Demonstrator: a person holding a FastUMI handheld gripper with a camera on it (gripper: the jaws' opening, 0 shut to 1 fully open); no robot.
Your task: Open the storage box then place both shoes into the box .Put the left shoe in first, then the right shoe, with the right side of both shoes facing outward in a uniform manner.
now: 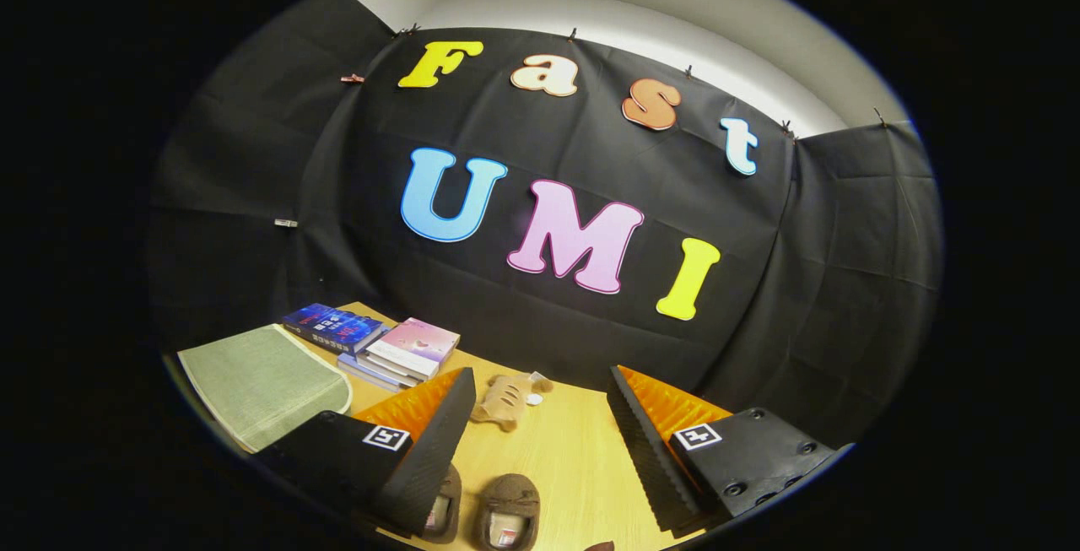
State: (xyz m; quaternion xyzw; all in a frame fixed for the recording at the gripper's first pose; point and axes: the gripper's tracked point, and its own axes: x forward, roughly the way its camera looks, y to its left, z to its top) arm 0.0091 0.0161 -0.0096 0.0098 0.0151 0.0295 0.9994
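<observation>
Two small brown shoes (481, 515) are seen side by side on the wooden table (565, 450), low between the fingers, the left-hand one partly hidden behind the left finger (430, 450). They look like soft, plush slippers, so they are judged light, pliable and unlikely to slip; a hold across the heel rim or the side wall would probably be firmest, since the upper may collapse when pinched. The gripper (536, 441) is spread wide and holds nothing. Just beyond the fingers a tan plush toy (504, 399) lies; further off, stacked books (380, 344) and a green mat (266, 382) are placed.
</observation>
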